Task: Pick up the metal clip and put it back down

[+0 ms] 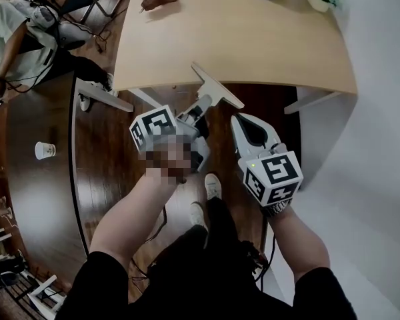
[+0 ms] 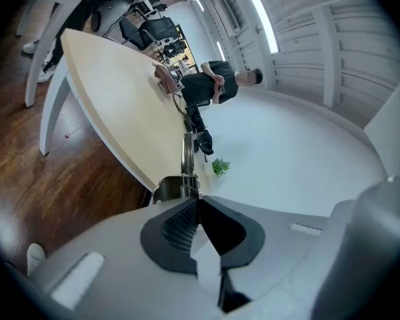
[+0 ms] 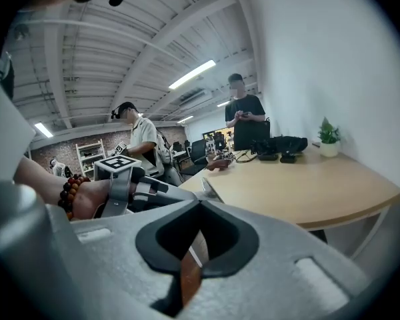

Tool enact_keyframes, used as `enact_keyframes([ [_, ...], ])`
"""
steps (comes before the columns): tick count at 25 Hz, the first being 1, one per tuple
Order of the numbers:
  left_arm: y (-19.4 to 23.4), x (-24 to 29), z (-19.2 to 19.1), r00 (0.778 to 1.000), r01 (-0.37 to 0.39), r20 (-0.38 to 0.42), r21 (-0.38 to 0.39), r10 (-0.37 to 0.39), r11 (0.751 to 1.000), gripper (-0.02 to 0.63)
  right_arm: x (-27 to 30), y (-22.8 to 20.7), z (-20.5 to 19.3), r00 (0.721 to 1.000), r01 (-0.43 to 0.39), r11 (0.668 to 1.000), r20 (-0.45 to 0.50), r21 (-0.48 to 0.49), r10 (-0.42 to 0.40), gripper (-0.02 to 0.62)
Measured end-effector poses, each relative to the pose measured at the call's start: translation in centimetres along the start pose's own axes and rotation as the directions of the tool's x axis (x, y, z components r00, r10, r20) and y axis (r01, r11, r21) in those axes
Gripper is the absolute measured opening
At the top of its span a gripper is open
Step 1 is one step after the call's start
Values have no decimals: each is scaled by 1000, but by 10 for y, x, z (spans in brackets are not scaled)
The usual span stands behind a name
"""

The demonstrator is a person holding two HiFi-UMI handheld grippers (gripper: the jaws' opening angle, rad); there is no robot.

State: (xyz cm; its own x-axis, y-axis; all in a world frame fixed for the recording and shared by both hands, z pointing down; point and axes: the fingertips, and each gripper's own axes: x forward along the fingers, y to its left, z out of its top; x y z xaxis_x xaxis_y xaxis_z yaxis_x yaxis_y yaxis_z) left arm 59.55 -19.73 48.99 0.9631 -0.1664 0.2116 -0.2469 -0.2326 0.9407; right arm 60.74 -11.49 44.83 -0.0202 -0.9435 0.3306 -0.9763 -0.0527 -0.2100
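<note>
Left gripper [image 1: 201, 105] clamped on metal clip [image 1: 217, 87]; right gripper [image 1: 243, 120] closed, empty. I'd lower clip flat onto table [image 1: 253, 39] before releasing.

Open-plan office workspace. Indicators: a long pale wooden table [image 3: 307, 185] ahead of the fingers [image 3: 300, 245], carrying dark equipment [image 3: 280, 145] and a potted plant [image 3: 329, 139]; office chairs [image 3: 199, 150] and shelving [image 3: 89, 153] left of them; strip lights [image 3: 192, 74] above.

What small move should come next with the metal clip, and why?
Probably carry it forward and lower it onto the table: the left hand-held gripper is shut on the metal clip, held in the air at the table's near edge.
</note>
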Motion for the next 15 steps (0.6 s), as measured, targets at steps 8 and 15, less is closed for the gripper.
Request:
enact_keyframes([
  [8,34,48,33,1000,-7,21,-63,8,998,26,42,-33,-7,1000,-11,1000,-20,15,11,-8],
  [15,70,100,71,997,-48,47,-109,54,993,28,88,-72,-6,999,-25,999,-35,32,26,-9],
])
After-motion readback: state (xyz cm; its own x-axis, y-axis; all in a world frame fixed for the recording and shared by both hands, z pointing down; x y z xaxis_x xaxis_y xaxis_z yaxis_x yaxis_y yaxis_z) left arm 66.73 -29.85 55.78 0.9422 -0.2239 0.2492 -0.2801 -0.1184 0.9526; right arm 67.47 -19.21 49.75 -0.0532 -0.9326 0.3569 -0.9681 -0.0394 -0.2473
